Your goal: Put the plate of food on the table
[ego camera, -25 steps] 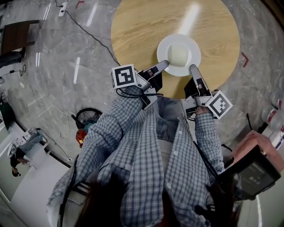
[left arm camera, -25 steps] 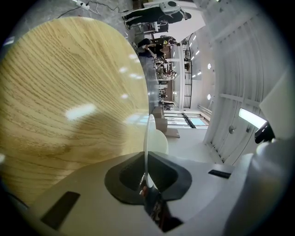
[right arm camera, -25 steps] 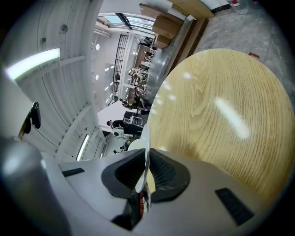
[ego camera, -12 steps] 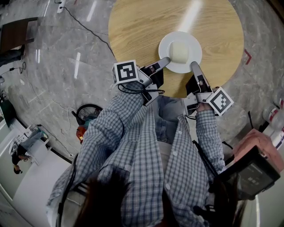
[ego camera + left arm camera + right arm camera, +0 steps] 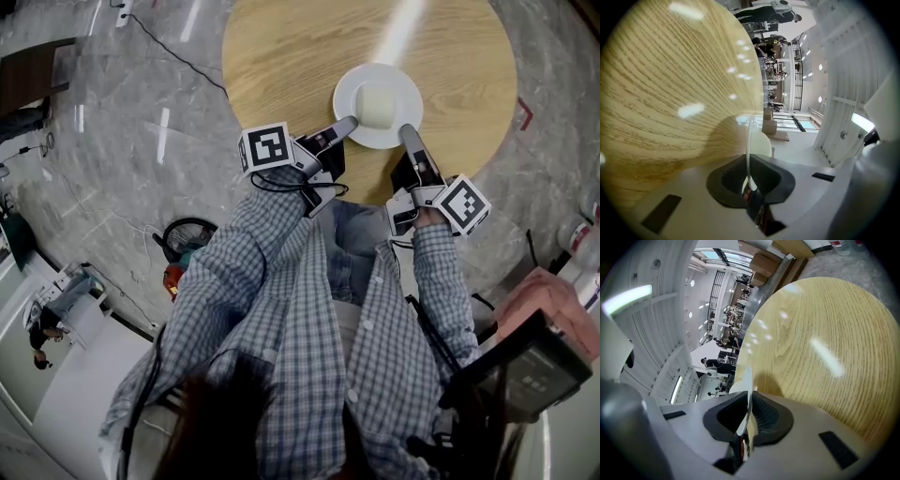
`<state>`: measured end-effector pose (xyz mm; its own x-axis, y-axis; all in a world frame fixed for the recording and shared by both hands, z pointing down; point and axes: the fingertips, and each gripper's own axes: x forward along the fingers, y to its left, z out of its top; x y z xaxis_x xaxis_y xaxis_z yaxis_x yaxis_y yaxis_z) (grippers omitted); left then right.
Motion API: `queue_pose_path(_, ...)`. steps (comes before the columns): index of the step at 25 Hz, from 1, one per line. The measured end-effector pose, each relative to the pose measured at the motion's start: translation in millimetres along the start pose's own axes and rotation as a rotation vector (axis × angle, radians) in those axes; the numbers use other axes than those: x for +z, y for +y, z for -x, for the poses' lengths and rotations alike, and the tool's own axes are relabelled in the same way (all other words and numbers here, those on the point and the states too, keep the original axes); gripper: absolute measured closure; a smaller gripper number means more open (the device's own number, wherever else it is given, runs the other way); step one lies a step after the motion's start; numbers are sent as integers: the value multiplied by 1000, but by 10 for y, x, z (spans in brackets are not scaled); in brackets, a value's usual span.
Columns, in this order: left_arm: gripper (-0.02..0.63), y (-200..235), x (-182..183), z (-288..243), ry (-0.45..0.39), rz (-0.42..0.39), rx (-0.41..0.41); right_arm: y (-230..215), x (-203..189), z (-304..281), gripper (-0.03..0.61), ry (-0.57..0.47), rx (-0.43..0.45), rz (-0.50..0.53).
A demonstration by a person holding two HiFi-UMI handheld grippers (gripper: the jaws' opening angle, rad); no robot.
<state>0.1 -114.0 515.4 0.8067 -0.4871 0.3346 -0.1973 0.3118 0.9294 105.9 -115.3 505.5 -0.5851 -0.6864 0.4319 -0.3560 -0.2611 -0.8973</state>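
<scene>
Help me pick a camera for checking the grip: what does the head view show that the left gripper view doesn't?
Only the head view: the right tool gripping the plate at its near-right edge, the person's checked shirt and the marble floor. Only the left gripper view: the plate's rim seen edge-on, clamped between the jaws of the left tool, with a bright hall beyond. Both: the white plate, the round wooden table and the left tool.

A round white plate (image 5: 349, 89), shallow and level, carries a pale squarish block of food (image 5: 377, 107) at its centre; it is over the round light-wood table (image 5: 291, 56), between the table's middle and near edge
</scene>
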Motion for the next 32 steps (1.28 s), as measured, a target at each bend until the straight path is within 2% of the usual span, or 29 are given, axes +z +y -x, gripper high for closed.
queue_pose_path(15,594,180,-1,-57,16,-8,49,-183,-52,-60,543,1,-37,-46)
queue_pose_path(23,594,230,7,-61,19,-5,75,-257,-68,-82,543,3,-84,-47)
queue_pose_path(32,594,278,23,-70,16,-13,89,-298,-83,-118,543,0,-99,-40)
